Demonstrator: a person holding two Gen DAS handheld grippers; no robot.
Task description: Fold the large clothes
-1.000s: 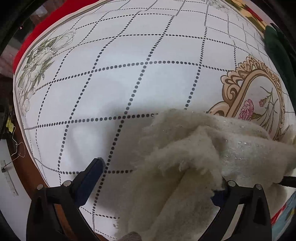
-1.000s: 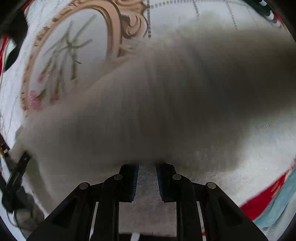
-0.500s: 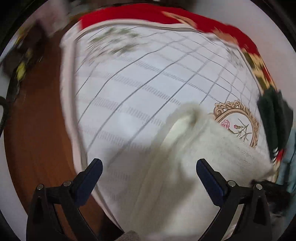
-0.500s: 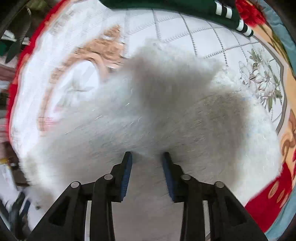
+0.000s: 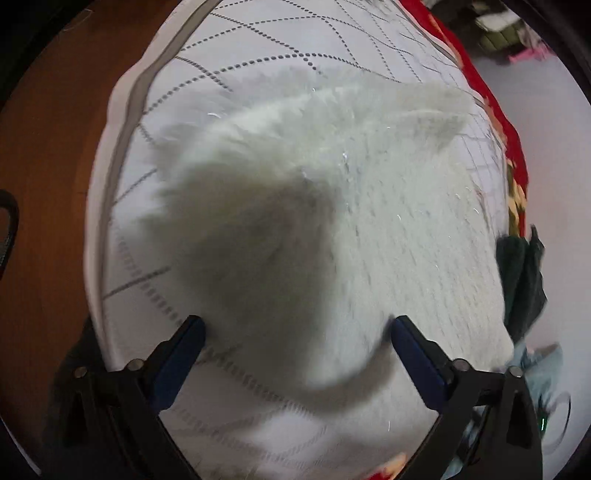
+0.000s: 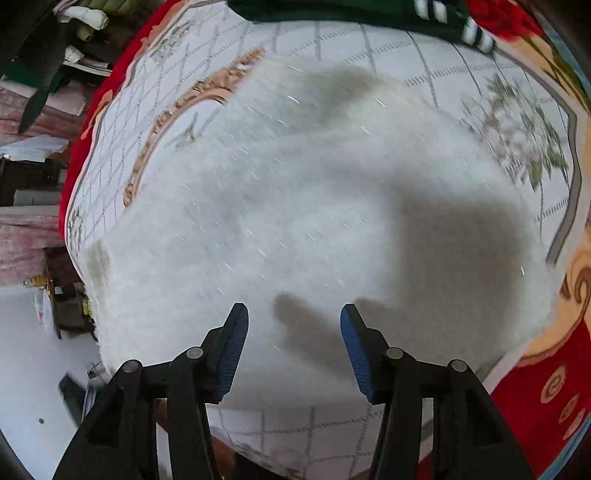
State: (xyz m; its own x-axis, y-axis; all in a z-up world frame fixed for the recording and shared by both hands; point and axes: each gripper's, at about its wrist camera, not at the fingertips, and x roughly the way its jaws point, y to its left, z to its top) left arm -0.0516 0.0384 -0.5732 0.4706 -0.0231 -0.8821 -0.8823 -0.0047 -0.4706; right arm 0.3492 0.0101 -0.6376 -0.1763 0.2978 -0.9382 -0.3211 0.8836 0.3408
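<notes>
One garment in play: a fluffy cream-white knitted sweater [image 5: 332, 221], lying bunched on a worktop covered w/ a white cloth printed in a dotted grey diamond grid [image 5: 229, 62], w/ red patterned fabric [image 6: 546, 398] showing along the edges. Both views are smearing w/ motion blur, so seams & sleeves aren't readable.

Left claw [image 5: 295, 332] is hanging over the near part of the sweater, jaws spread wide; they have just been closing in a little, but the blue pads aren't pressing on the knit, so it's released, nothing held. Right claw [image 6: 293, 325] is also hovering above the sweater, jaws partway apart and having just been opening; nothing is sitting between them, only shadow on the fabric, so it's let go too.

Progress, as a judgement: the sweater is looking gathered into a compact heap, not spread out, so at least some folding seems done, but edges are looking rounded & uneven, not a tidy rectangle. Prob. still left: another fold or squaring up. A dark green garment w/ white stripes [image 6: 369, 11] is lying at the far edge of the cloth; can't tell if it's folded.
</notes>
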